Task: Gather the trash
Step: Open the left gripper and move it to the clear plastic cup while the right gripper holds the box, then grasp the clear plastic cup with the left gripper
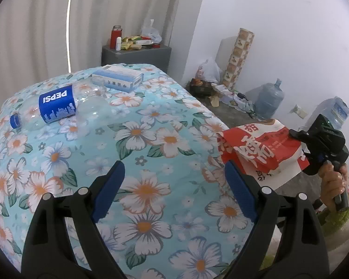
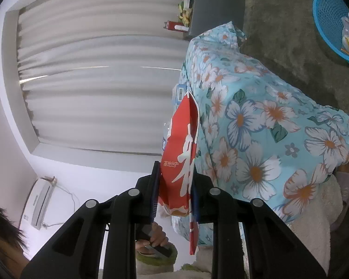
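Observation:
A red and white paper bag [image 2: 181,153] with Chinese print is pinched between the pads of my right gripper [image 2: 175,186], which is rolled sideways. In the left wrist view the same bag [image 1: 263,148] hangs off the right edge of the flowered bedcover [image 1: 151,139], held by the right gripper [image 1: 297,137]. My left gripper [image 1: 174,183] is open and empty above the bedcover. An empty Pepsi bottle [image 1: 58,104] lies on the cover at the far left. A blue and white carton [image 1: 118,79] lies beyond it.
A blue plastic basket [image 2: 332,23] with wrappers stands on the concrete floor. A grey cabinet [image 1: 137,54] with clutter stands behind the bed by the curtain. Water jugs [image 1: 270,97], plastic bags and a patterned roll [image 1: 238,58] line the wall.

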{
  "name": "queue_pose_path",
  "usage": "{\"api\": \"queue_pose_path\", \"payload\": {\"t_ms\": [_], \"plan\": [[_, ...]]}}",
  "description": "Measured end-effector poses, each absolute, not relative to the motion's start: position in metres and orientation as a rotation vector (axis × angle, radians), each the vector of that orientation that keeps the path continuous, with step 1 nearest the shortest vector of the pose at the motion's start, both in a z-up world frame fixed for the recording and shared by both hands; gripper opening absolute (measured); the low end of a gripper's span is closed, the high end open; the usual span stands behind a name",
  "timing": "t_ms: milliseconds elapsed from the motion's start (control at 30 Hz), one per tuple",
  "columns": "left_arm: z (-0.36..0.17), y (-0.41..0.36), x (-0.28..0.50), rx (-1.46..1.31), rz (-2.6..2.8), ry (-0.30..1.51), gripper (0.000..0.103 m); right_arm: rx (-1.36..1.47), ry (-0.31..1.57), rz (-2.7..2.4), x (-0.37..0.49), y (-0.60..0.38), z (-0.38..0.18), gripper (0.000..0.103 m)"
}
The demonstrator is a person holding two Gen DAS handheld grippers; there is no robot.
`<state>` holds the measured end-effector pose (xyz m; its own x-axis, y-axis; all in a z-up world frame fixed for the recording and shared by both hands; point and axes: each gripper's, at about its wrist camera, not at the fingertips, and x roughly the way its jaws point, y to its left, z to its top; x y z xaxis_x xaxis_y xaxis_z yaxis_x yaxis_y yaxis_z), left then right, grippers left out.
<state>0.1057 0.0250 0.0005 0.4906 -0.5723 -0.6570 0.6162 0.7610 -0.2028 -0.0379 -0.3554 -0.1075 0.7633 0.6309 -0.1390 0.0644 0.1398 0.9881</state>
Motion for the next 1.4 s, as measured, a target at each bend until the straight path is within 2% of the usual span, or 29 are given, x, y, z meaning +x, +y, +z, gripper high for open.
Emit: {"api": "queue_pose_path", "payload": {"t_ms": [400,733,967,1333,1367,1400], "plan": [[-0.004,0.033,0.113,0.059,-0.648,0.8,0.083,1.418,0.596,0.426,-0.047,-0.366,-0.111,0.023],[-0.003,0.047,0.131,0.074,-0.573,0.748,0.083,1.459,0.577,0.407,-0.049,-0.377,-0.118,0.023],[0.001,0.04,0.174,0.111,-0.516,0.701,0.083,1.478,0.583,0.404,-0.045,-0.377,-0.121,0.023],[-0.033,0.032,0.251,0.069,-0.385,0.827,0.083,1.489,0.593,0.411,-0.035,-0.372,-0.124,0.023],[-0.036,0.033,0.254,0.053,-0.38,0.832,0.082,1.49,0.594,0.411,-0.034,-0.371,-0.124,0.023],[-0.038,0.035,0.255,0.04,-0.379,0.833,0.077,1.49,0.595,0.411,-0.034,-0.371,-0.124,0.023]]}}
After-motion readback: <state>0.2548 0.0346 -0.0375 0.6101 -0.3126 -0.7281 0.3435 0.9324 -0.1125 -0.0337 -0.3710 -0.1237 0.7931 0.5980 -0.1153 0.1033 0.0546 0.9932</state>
